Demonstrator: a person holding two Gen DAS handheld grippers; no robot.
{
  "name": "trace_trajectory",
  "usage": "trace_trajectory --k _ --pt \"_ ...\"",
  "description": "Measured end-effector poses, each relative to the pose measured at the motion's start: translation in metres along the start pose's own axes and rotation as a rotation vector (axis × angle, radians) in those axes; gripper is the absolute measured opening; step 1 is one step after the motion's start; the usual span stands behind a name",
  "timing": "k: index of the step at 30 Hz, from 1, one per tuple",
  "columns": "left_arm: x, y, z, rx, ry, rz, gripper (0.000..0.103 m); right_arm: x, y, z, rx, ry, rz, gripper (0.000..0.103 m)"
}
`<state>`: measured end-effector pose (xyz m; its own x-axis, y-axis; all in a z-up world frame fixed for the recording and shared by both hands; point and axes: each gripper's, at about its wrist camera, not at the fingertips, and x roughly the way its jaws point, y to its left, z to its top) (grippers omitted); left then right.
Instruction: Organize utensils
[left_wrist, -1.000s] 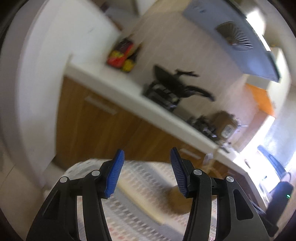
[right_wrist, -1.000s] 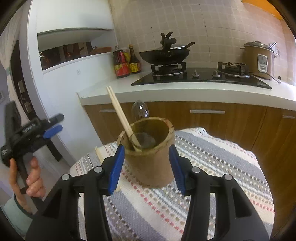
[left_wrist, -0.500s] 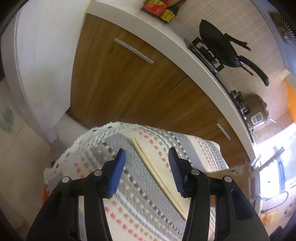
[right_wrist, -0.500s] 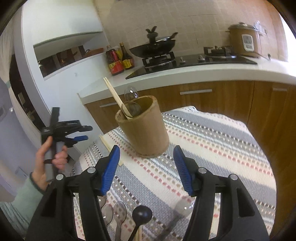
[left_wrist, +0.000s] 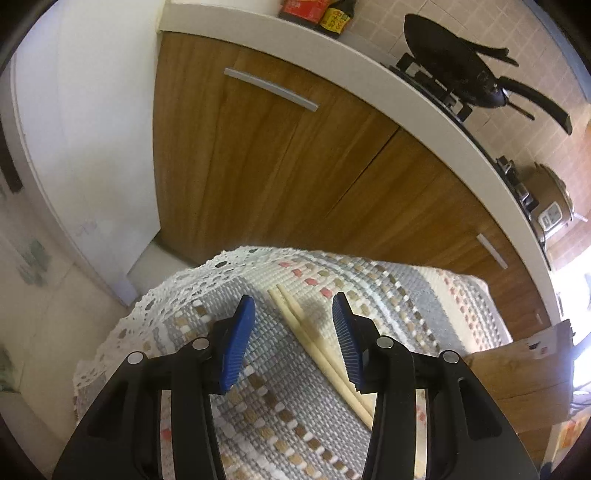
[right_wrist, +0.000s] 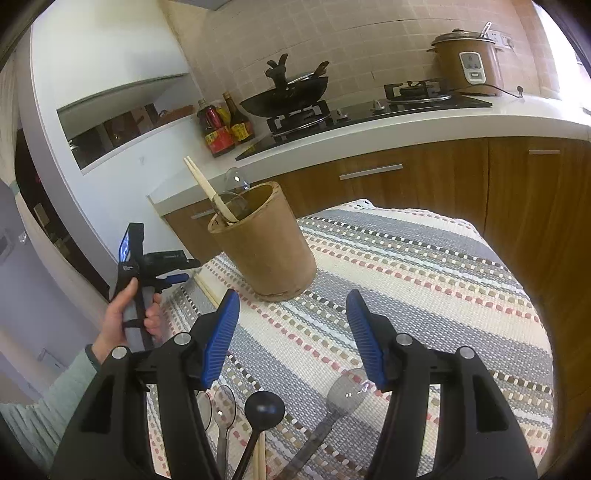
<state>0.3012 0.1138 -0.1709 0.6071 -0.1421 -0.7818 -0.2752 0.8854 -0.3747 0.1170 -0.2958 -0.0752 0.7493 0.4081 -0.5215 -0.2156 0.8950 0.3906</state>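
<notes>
Chopsticks (left_wrist: 314, 339) lie between the left gripper's (left_wrist: 291, 332) spread, closing fingers (left_wrist: 236, 343).

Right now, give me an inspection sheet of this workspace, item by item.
Surface: striped woven cloth, lace edge.
Job's things: wooden holder upright, holding chopsticks and clear spoons; loose chopsticks on the cloth; spoons, black ladle and a clear spoon lying near.
Clutter: nothing seen.
Grippers: left gripper open, just been closing, straddling the loose chopsticks without touching; right gripper open, empty.
Cables: cooker cord.
Surroundings: counter, wok, rice cooker, sauce bottles, wooden cabinets.
</notes>
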Motion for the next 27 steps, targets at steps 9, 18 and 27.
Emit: trace_trajectory --k 9,18,27 --pt "0.005 -0.003 0.003 0.004 -0.056 -0.052 0.008 0.005 -0.007 0.001 0.047 0.009 0.009 0.057" --pt "-0.037 -0.014 -0.004 0.030 -0.177 -0.278 0.002 0.004 -0.009 0.001 0.049 0.012 0.013 0.057" --pt "-0.161 -0.074 -0.030 0.162 -0.487 -0.464 0.002 -0.006 -0.003 0.007 0.047 -0.024 0.025 0.057"
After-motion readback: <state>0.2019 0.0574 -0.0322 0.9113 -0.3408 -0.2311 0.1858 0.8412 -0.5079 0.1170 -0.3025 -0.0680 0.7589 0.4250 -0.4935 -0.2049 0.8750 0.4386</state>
